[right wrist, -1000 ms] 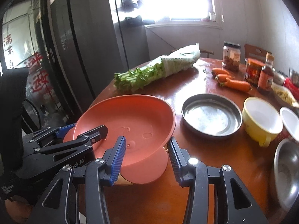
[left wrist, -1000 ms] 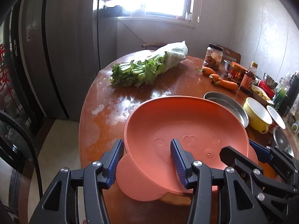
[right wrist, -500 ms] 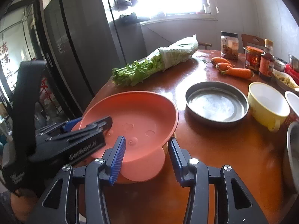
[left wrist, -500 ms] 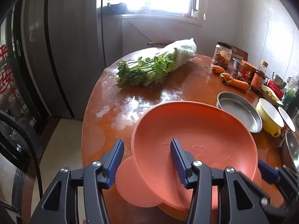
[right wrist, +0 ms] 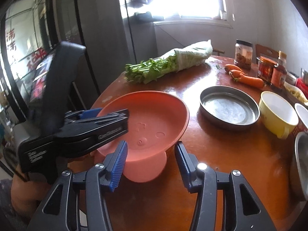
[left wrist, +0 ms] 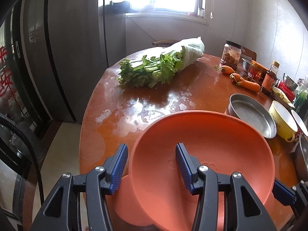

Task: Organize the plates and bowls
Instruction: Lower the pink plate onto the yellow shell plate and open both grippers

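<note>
An orange footed bowl [left wrist: 211, 154] [right wrist: 152, 119] stands tilted at the near edge of the round wooden table [left wrist: 157, 100]. My left gripper [left wrist: 152, 167] straddles its near rim, one finger inside and one outside, jaws wide apart; it also shows in the right wrist view [right wrist: 107, 115]. My right gripper [right wrist: 150, 161] is open, its fingers on either side of the bowl's foot. A steel plate [right wrist: 229, 107] [left wrist: 252, 115], a yellow bowl [right wrist: 277, 113] and a white bowl [right wrist: 303, 113] lie to the right.
A bundle of celery [left wrist: 159, 65] lies at the far side. Carrots [left wrist: 244, 80], jars [left wrist: 232, 54] and bottles [left wrist: 269, 79] crowd the far right. A steel bowl [right wrist: 300, 163] sits at the right edge. A dark fridge [left wrist: 57, 48] stands left of the table.
Both grippers have risen and pulled back a little; the bowl sits lower in the left view and looks more tilted. Jaw openings are unchanged.
</note>
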Action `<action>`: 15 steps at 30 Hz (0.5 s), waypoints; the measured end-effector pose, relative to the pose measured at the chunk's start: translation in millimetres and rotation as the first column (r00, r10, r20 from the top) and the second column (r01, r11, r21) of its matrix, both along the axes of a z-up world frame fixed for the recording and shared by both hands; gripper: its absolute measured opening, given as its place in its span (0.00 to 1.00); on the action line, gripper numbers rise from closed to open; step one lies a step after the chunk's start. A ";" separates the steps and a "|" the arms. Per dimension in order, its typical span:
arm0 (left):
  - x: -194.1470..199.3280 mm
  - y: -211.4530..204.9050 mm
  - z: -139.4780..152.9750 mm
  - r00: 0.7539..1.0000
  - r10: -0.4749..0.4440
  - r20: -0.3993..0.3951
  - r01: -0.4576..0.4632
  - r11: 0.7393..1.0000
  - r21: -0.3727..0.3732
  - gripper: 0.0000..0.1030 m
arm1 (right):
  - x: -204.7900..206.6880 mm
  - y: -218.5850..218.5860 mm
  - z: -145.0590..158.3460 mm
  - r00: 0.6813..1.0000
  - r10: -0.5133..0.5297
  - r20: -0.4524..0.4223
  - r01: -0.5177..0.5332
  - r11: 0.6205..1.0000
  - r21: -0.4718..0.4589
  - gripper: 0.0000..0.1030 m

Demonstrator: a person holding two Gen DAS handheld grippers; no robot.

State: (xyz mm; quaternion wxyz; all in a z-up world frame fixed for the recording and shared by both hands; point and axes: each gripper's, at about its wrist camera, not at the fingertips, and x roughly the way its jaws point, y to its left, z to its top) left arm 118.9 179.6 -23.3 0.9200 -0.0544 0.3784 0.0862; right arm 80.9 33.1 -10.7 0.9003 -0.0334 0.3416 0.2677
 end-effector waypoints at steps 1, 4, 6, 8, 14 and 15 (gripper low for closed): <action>0.3 -0.7 1.0 1.000 -0.002 0.002 0.002 1.000 0.003 0.50 | -0.8 -0.4 -0.4 1.000 0.004 0.006 -0.004 1.000 -0.004 0.52; 0.5 -0.8 3.3 1.000 -0.011 0.010 0.011 1.000 0.002 0.50 | 1.2 -3.0 -2.0 1.000 0.004 -0.006 -0.004 1.000 0.004 0.52; 0.6 -0.4 4.6 1.000 -0.014 0.022 0.014 1.000 0.001 0.50 | 0.9 -5.6 -1.9 1.000 0.009 -0.015 -0.008 1.000 0.020 0.52; 1.9 2.4 5.0 1.000 -0.007 0.022 0.008 1.000 -0.011 0.50 | 0.1 -7.7 -1.0 0.999 0.019 -0.029 -0.018 0.999 0.038 0.53; -0.2 3.7 11.2 0.999 0.002 0.034 -0.002 1.000 -0.014 0.52 | -1.7 -14.6 2.2 0.999 0.023 -0.040 -0.021 0.998 0.065 0.56; -0.5 3.4 12.0 0.999 0.003 0.035 -0.003 1.000 -0.011 0.52 | -1.3 -15.2 3.1 0.999 0.025 -0.043 -0.022 0.997 0.068 0.56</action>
